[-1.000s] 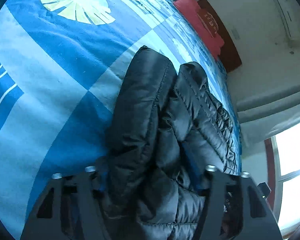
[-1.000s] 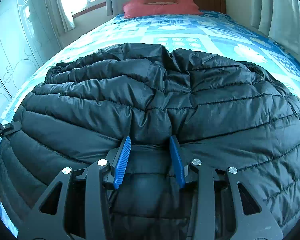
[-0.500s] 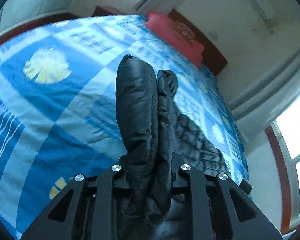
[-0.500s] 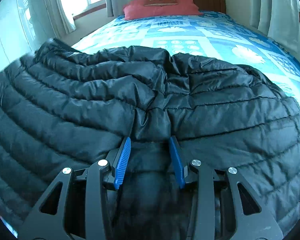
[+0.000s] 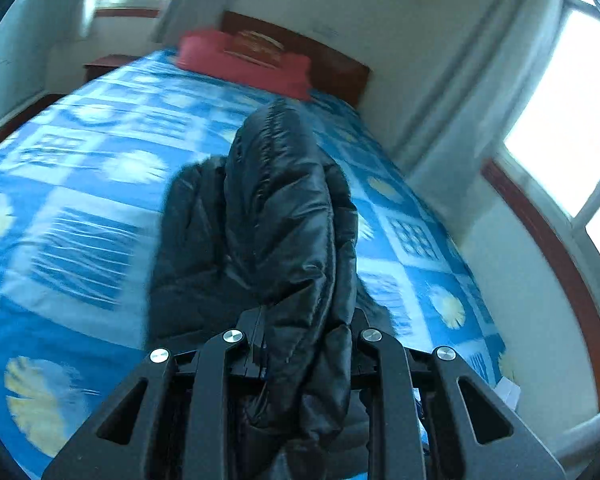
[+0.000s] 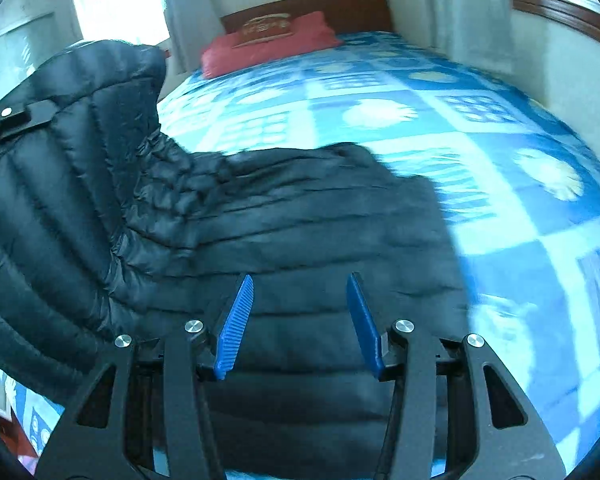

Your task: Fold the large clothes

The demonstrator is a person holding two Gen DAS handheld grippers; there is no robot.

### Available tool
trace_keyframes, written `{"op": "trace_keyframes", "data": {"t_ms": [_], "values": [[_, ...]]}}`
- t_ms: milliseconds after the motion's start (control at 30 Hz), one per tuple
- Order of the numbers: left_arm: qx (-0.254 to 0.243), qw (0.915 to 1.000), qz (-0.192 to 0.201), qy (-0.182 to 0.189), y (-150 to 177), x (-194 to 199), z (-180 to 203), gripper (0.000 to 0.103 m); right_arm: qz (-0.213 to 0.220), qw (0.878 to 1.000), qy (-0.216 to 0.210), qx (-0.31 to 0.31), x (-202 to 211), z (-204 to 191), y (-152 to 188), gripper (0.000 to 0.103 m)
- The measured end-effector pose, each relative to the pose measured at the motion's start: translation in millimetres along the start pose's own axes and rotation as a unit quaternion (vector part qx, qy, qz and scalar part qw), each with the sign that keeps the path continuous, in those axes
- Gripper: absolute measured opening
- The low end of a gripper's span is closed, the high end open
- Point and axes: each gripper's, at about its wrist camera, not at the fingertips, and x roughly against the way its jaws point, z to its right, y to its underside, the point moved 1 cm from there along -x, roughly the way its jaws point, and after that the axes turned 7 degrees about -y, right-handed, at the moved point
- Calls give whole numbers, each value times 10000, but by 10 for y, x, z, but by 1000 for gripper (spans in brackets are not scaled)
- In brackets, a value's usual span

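A black quilted puffer jacket (image 6: 300,216) lies on the blue patterned bed (image 6: 440,92). My left gripper (image 5: 304,320) is shut on a bunched edge of the jacket (image 5: 284,208) and holds it lifted above the bed; its fingertips are hidden in the fabric. In the right wrist view this lifted part rises at the left (image 6: 80,120), with the left gripper's frame (image 6: 16,116) on it. My right gripper (image 6: 300,308) is open, its blue pads (image 6: 236,320) apart just above the flat part of the jacket, holding nothing.
A red pillow (image 6: 268,40) lies against the wooden headboard (image 6: 312,4) at the far end. Windows and curtains line both side walls. Bare blue bedspread (image 5: 80,184) lies around the jacket.
My left gripper has lifted the jacket's edge higher and swung it over toward the right. The jacket's left side has risen off the bed. My right gripper stayed open and in place.
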Motion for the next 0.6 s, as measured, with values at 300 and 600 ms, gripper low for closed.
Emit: {"op": "trace_keyframes", "data": {"t_ms": [300, 600], "values": [[-750, 9936, -838, -104, 729, -1002, 815, 23, 91, 9969, 450, -632, 280, 784, 281, 49], [-910, 9933, -708, 5, 857, -862, 1035, 46, 82, 9939, 446, -1007, 354, 1060, 437, 49]]}}
